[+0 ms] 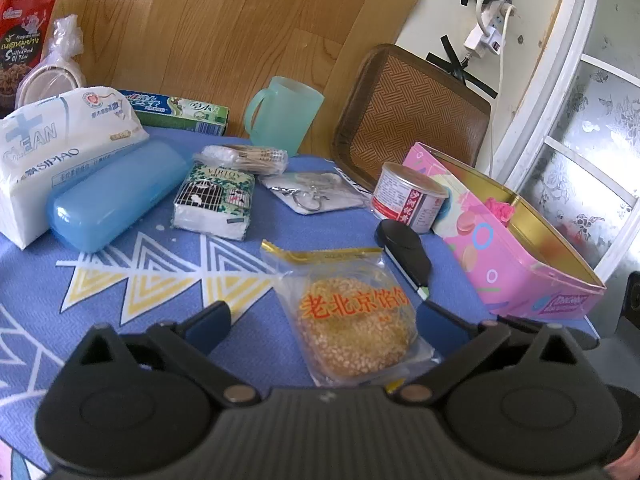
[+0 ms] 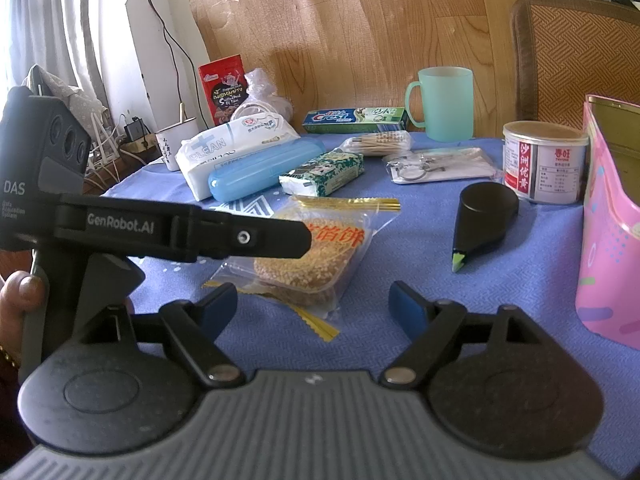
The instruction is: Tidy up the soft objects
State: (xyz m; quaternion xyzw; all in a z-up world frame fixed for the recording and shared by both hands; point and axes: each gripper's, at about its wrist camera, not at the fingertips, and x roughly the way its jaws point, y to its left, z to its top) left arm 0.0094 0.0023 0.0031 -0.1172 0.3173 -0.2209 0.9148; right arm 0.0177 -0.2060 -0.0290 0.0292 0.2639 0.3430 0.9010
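The wrapped sesame cake (image 1: 352, 320) lies flat on the blue patterned tablecloth (image 1: 120, 276), and everything else is easiest placed from it. The left gripper (image 1: 332, 320) hovers over the cake with its jaws spread wide, one blue-padded finger on each side of the wrapper and neither pad pressing on it; in the right wrist view one of its black fingers (image 2: 240, 238) crosses in front of the cake (image 2: 304, 256). The right gripper (image 2: 312, 308) sits just to the right of the cake, jaws also wide apart and holding nothing, with only bare cloth between its tips. Beyond the cake lies the small floral tissue pack (image 1: 214, 204), and further left of that the blue plastic case (image 1: 116, 196) rests against the large white tissue pack (image 1: 60, 148). Just right of the cake is a black teardrop-shaped object (image 1: 404, 252) (what it is cannot be told), then a red-and-white can (image 1: 408, 196) and the open pink tin box (image 1: 516, 248). Behind the cake, at the far table edge, stand a green mug (image 1: 282, 114), a toothpaste box (image 1: 180, 110), a bundle of cotton swabs (image 1: 248, 158) and a bagged key ring (image 1: 316, 192).
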